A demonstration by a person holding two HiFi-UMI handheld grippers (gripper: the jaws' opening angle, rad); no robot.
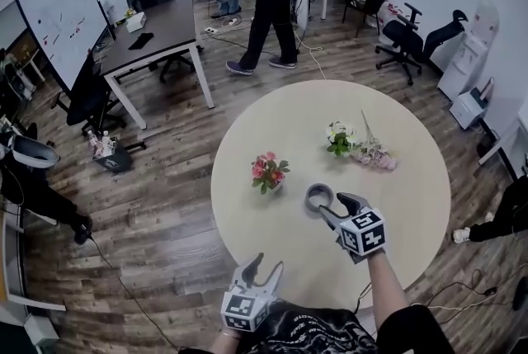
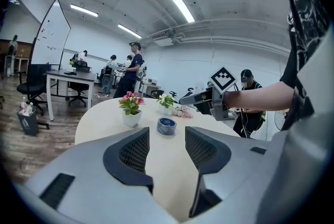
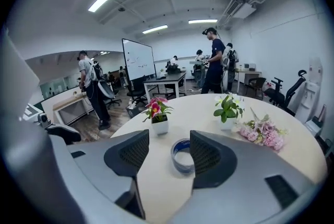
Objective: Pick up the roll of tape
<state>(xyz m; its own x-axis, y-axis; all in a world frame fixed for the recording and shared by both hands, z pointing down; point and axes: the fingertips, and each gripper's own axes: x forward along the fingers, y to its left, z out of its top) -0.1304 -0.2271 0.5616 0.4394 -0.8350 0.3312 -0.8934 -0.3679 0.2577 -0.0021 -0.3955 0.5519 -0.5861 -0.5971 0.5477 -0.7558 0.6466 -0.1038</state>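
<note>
Head view: roll of tape (image 1: 319,197) lies flat at about the middle of the round bench (image 1: 247,220), hole up. Right gripper (image 1: 339,209) sits just on the near-edge side of the roll, jaws spread, nothing between them; tips look close to the roll, contact not confirmable. Left gripper (image 1: 266,265) hangs at the near edge of the bench, well apart from the tape, jaws likewise spread and empty. Pink potted flowers (image 1: 268,171) toward the left edge, white potted flowers (image 1: 339,138) and a loose pink bouquet (image 1: 375,154) toward the far edge. Left gripper view: left gripper (image 2: 167,137) released, only bare bench between the jaws; roll of tape (image 2: 166,125) seen far ahead. Right gripper view: right gripper (image 3: 169,139) released; roll of tape (image 3: 181,156) lies just ahead of the gap, its right rim hidden behind the right jaw, so the roll is off-centre. Judgement: approach step, grasp not yet made. Next move calls for bringing the right gripper forward and slightly sideways so the jaws straddle the roll's wall or whole width, then clenching and lifting.
</note>
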